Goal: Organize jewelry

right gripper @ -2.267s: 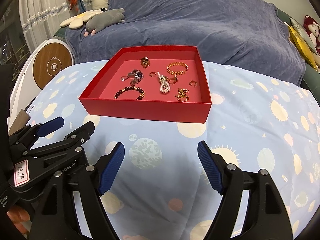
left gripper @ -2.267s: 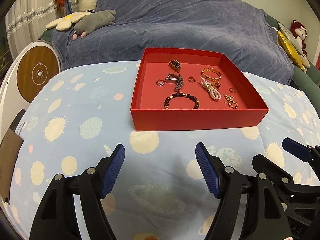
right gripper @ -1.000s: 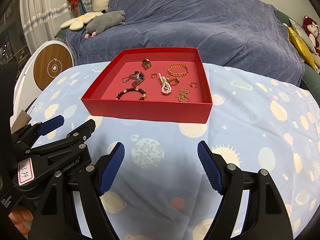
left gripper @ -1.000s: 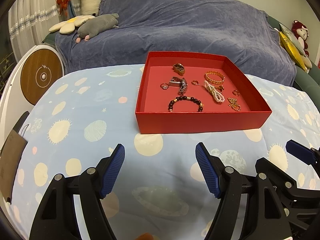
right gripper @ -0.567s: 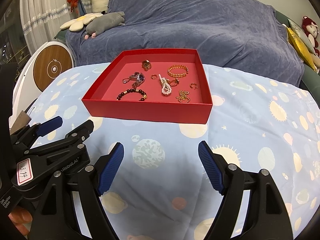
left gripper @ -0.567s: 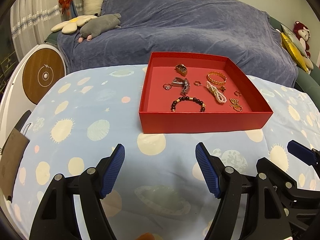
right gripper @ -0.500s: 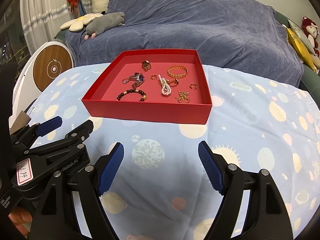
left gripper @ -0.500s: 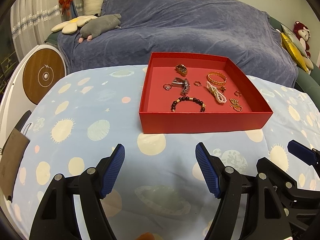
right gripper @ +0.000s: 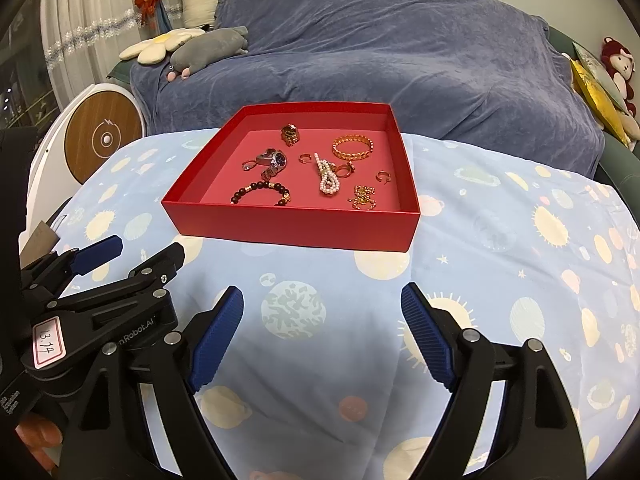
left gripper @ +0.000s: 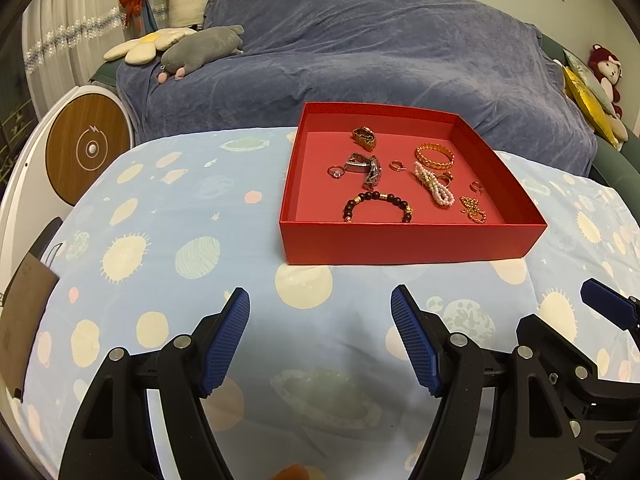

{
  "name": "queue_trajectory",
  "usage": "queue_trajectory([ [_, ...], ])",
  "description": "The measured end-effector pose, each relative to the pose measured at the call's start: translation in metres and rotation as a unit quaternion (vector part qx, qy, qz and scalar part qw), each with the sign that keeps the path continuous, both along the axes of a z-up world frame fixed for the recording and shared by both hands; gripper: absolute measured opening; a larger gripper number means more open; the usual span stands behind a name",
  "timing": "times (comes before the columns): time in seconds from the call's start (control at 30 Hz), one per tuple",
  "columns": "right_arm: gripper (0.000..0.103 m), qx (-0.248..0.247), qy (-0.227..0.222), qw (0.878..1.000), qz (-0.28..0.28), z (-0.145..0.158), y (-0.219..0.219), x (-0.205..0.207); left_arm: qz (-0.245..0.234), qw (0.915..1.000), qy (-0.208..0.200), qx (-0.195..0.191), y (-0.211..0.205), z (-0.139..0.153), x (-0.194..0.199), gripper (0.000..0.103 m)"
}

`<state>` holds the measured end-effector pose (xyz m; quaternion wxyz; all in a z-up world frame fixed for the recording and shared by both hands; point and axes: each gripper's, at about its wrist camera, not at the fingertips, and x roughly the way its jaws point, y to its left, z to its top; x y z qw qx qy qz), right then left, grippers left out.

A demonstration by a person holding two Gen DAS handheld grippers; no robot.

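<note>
Short of the red tray (left gripper: pixel 404 242), both grippers, left (left gripper: pixel 320 344) and right (right gripper: pixel 322 342), hold fingers spread, grasping nothing.

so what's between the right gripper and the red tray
In the right wrist view, only bare planet-print cloth lies between the open right gripper and the red tray's near wall; the jewelry sits inside.

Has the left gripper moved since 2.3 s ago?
Yes. The left gripper has backed away from the red box, which now sits smaller and higher in its view.
</note>
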<state>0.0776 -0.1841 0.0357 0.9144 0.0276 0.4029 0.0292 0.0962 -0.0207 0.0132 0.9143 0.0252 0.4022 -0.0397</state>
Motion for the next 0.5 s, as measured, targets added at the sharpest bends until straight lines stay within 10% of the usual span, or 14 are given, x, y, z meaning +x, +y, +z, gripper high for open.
queue_trajectory([
  [0.5,0.079,0.014,0.004,1.000,-0.002,-0.0024,0.0013,-0.0019,0.002,1.0000,-0.002,0.003,0.0021,0.0012,0.0014,0.070],
])
